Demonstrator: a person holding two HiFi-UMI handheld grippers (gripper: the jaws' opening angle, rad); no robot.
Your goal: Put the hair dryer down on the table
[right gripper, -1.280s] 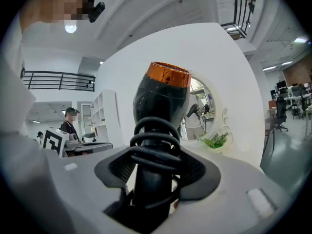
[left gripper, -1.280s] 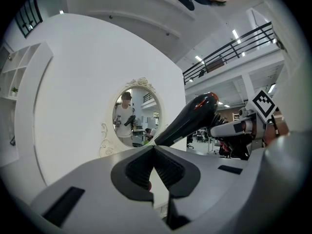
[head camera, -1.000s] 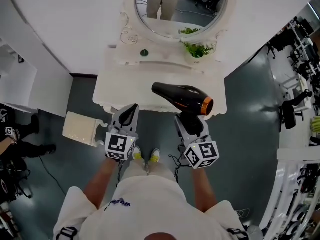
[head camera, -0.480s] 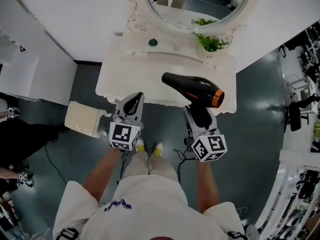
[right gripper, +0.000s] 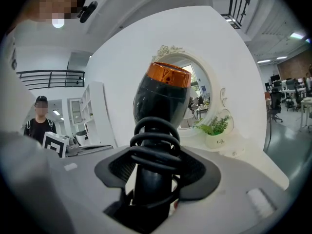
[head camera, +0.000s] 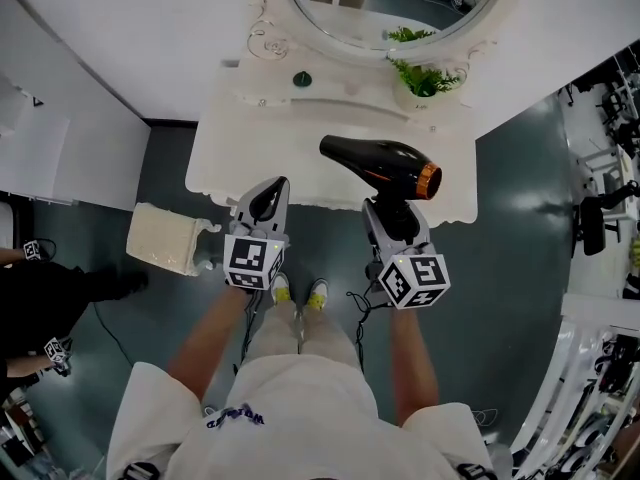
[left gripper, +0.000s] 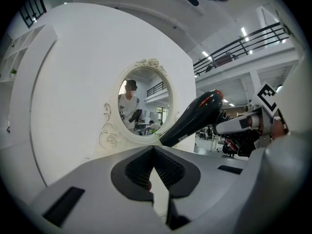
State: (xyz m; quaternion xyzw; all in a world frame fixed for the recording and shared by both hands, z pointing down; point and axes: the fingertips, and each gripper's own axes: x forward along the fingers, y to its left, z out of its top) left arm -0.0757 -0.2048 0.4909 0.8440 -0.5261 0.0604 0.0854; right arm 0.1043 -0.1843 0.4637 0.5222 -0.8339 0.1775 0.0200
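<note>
The right gripper (head camera: 392, 220) clamps the hair dryer (head camera: 385, 166) by its handle, above the table (head camera: 235, 163) edge. The left gripper (head camera: 267, 201), jaws together, points forward alongside.

Person wears a white short-sleeved T-shirt (head camera: 300, 408) with a small dark blue print (head camera: 235, 415) on the chest; the wording is too small to read. Black straps with buckles (head camera: 138, 466) sit at both shoulders. Pale trousers (head camera: 285, 333); shoes (head camera: 279, 289) white with yellow-green toes. Left gripper (head camera: 272, 190) and right gripper (head camera: 390, 220) match: grey moulded bodies, black ribbed pads (left gripper: 168, 172), each carrying a white cube (head camera: 252, 261) with black square markers. A thin dark cable (head camera: 357, 313) hangs by the right unit.
</note>
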